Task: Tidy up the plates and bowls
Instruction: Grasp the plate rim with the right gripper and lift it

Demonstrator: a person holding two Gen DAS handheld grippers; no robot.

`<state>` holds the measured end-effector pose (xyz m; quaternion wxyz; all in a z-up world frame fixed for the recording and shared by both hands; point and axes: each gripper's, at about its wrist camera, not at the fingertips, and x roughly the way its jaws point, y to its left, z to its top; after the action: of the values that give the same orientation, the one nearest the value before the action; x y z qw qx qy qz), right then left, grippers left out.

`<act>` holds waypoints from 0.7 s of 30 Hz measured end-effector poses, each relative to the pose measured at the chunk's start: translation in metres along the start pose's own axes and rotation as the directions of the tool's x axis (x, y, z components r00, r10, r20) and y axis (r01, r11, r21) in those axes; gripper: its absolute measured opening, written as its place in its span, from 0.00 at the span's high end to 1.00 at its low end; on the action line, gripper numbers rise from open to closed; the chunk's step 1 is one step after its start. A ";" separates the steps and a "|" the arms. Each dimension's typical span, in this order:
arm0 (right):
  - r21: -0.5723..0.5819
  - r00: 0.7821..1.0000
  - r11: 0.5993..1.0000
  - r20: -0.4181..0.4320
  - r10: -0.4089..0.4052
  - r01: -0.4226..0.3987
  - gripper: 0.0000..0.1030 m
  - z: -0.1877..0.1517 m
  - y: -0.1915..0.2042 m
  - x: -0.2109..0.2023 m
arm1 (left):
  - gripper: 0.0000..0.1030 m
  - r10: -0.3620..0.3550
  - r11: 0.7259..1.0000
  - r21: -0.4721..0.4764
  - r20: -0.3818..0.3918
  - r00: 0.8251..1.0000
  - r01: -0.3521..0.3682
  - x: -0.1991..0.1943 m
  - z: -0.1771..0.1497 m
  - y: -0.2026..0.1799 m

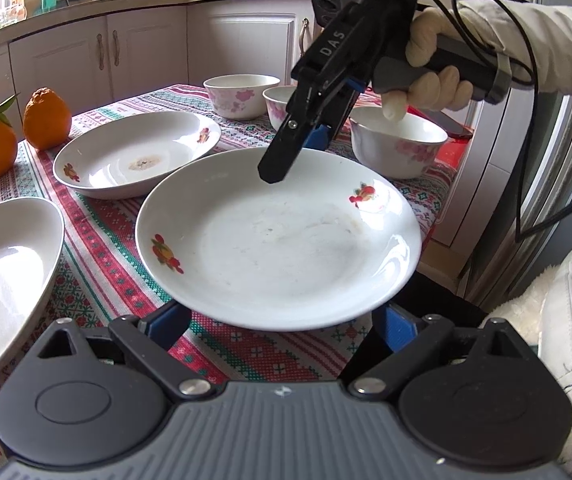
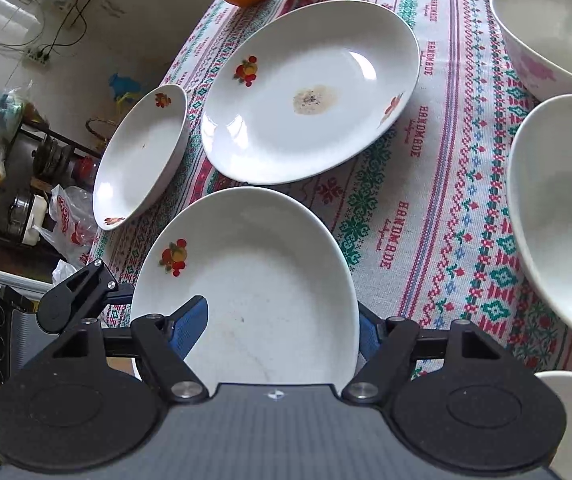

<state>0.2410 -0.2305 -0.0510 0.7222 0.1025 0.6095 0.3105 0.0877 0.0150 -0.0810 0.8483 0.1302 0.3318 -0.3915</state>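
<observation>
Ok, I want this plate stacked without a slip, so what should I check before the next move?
1. Right gripper hold on the plate: its fingers straddle the far rim, clamped or not: cannot tell.
2. Left gripper support: fingers spread at the near rim, contact hidden: cannot tell.
3. Stained plate free to receive: nothing on it but brown residue: ok.
4. Third plate apart from both: ok.
5. Nearest bowl close behind the right gripper: not ok.
</observation>
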 end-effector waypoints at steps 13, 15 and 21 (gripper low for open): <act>-0.023 1.000 1.000 0.003 -0.016 0.016 0.21 -0.004 0.006 0.003 | 0.06 -0.007 1.000 0.020 -0.009 1.000 0.007 0.001 0.002 0.003; -0.031 1.000 0.999 0.005 -0.025 0.025 0.21 -0.004 0.008 0.003 | 0.06 -0.009 1.000 0.021 -0.011 1.000 0.009 0.001 0.002 0.003; -0.041 0.999 0.999 0.012 -0.031 0.031 0.21 -0.005 0.011 0.004 | 0.06 -0.009 1.000 0.014 -0.006 1.000 0.009 -0.001 0.001 0.004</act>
<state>0.2333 -0.2204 -0.0494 0.7323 0.0796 0.6005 0.3112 0.0906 0.0177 -0.0797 0.8446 0.1357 0.3323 -0.3973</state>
